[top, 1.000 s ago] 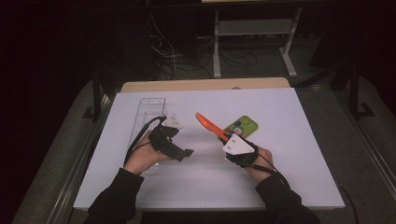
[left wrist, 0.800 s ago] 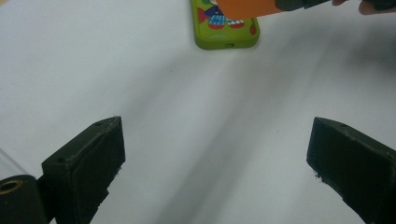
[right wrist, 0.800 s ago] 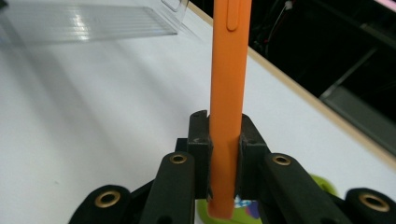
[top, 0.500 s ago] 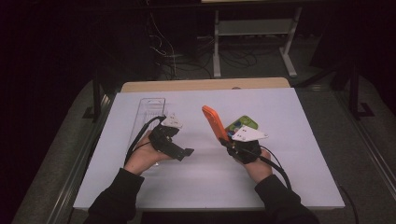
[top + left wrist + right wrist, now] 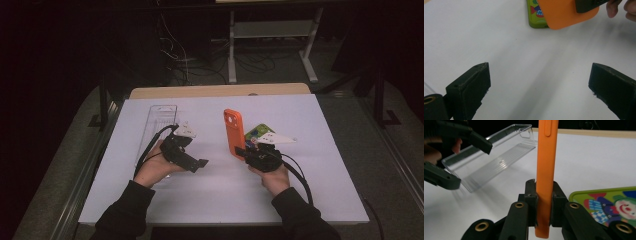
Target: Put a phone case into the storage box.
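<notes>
My right gripper (image 5: 241, 152) is shut on the lower end of an orange phone case (image 5: 232, 131), held edge-on and upright above the white table; in the right gripper view the case (image 5: 546, 157) rises between the two pads. A green phone case with a clown picture (image 5: 260, 131) lies flat just right of it, and shows close in the right gripper view (image 5: 609, 202). My left gripper (image 5: 197, 165) rests open at the left with nothing between its jaws. In the left gripper view the open gripper (image 5: 539, 75) faces the orange case (image 5: 566, 12) and the green case (image 5: 535, 12).
A clear plastic tray (image 5: 161, 117) lies lengthwise at the table's left, just behind my left hand, and shows beside the left gripper (image 5: 466, 162) in the right gripper view. White sheet (image 5: 310, 195) covers the table; a wooden edge (image 5: 220, 91) runs along the back.
The right gripper has turned the orange case from slanting toward the upper left to pointing straight away and upright. The left gripper has stayed where it was.
</notes>
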`<state>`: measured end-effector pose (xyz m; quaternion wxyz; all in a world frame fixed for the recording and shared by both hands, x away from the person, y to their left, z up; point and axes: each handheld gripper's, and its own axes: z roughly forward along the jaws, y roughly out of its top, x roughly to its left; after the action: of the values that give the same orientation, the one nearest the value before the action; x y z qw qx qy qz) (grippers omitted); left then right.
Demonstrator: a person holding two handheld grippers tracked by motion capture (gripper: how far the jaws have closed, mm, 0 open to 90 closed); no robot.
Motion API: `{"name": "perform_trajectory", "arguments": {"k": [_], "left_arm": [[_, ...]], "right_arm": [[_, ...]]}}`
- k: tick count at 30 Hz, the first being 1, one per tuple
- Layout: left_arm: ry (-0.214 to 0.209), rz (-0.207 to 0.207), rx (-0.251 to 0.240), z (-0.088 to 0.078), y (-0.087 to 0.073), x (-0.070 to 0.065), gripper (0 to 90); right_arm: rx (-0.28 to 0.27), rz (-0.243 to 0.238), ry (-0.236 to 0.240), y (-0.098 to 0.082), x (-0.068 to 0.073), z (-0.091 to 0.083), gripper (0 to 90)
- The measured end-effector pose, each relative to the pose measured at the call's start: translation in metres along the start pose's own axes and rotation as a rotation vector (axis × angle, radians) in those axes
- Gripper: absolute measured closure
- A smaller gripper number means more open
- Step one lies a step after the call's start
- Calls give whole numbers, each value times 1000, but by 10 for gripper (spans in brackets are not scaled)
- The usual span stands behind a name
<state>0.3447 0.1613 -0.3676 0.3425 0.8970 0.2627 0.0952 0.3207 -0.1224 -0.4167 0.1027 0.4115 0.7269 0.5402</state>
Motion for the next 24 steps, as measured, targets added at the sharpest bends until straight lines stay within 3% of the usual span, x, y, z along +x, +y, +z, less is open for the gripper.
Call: {"name": "perform_trajectory", "arguments": {"k": [2, 7, 14, 21, 24], "left_arm": [[3, -2, 0, 0, 0, 0, 34], [2, -15, -20, -2, 1, 0, 31], [-11, -47, -101, -6, 11, 6, 18], [-55, -102, -177, -4, 20, 11, 0], [-73, -118, -187, -3, 27, 12, 0]], "right_arm": [[-5, 33, 17, -1, -2, 1, 782], [-2, 19, 4, -1, -1, 0, 783], [-11, -1, 2, -1, 1, 0, 783], [-11, -5, -13, 0, 3, -1, 783], [-12, -6, -10, 1, 5, -1, 783]]}}
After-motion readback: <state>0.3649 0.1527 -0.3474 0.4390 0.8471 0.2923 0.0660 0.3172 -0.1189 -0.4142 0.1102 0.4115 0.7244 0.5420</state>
